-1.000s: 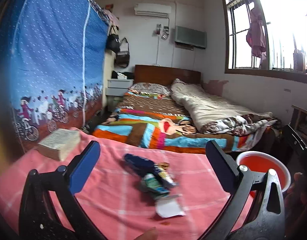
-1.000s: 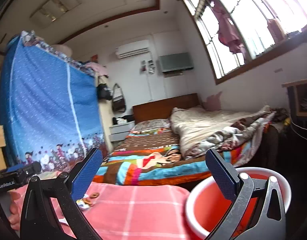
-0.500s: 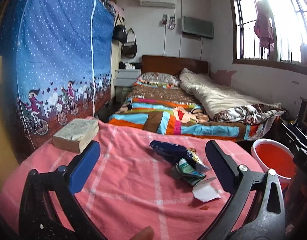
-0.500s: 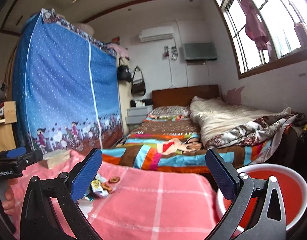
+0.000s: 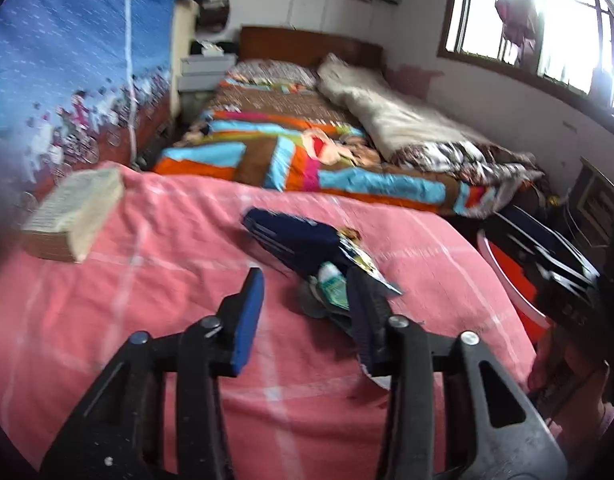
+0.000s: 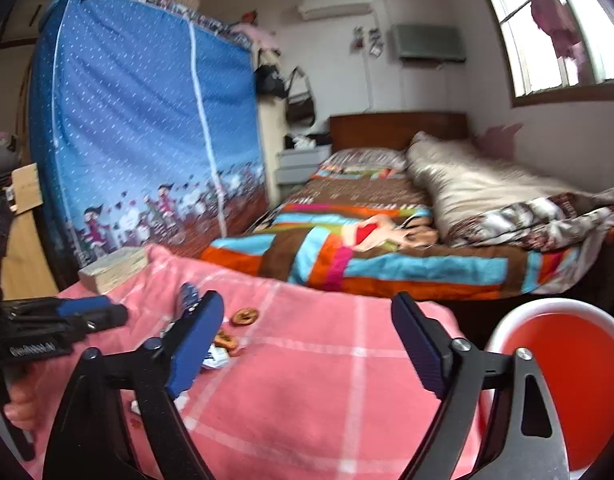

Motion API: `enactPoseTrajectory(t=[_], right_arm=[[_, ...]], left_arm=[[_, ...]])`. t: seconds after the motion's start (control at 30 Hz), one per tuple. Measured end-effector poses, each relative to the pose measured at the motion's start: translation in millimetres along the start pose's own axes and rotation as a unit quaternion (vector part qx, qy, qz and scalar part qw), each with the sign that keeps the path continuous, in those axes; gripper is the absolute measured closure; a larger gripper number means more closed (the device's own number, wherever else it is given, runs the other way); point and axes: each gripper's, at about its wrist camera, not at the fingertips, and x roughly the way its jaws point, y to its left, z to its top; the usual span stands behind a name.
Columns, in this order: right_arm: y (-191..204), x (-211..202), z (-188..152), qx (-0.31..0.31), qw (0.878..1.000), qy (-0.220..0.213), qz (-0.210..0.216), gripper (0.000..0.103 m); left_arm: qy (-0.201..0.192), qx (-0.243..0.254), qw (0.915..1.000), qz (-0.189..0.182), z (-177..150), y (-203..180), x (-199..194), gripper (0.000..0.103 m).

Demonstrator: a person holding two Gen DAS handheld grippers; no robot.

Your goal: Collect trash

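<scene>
Left wrist view: the left claw point(image 5: 307, 300) is seen with its jaws apart, having just been closing, over a pink checked cloth point(image 5: 147, 280) spread on the worktop; nothing is pressed between the pads; the trash pile point(image 5: 319, 256), a dark blue wrapper with smaller packets at its near end, lies on the cloth just beyond the claw's right finger point(image 5: 363, 320), which overlaps its near edge; whether it is touched cannot be told; a thick book point(image 5: 73, 216) lies at the far left of the cloth; a red bucket point(image 5: 511, 276) with a white rim stands off the right edge. Right wrist view: the right claw point(image 6: 307, 332) is held with its jaws apart, also just closing, nothing between them; the wrappers point(image 6: 191, 300) and two brown snack pieces point(image 6: 245, 316) are seen left of it, near its left finger; the red bucket point(image 6: 559, 368) is behind its right finger; the left claw point(image 6: 87, 312) appears at the left edge.
</scene>
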Motion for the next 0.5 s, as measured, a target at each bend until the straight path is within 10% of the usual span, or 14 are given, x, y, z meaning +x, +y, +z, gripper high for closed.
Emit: enactPoseTrajectory(t=[0.2, 0.5], right_arm=[[4, 35, 1, 0.0, 0.997, 0.072, 0.03, 0.055], [8, 65, -4, 0.012, 0.988, 0.139, 0.063, 0.062]], left_arm=[[0.073, -0.038, 0.9955, -0.047, 2, 2, 32, 0.013], [0.118, -0.059, 0.9889, -0.068, 1, 1, 53, 0.015]])
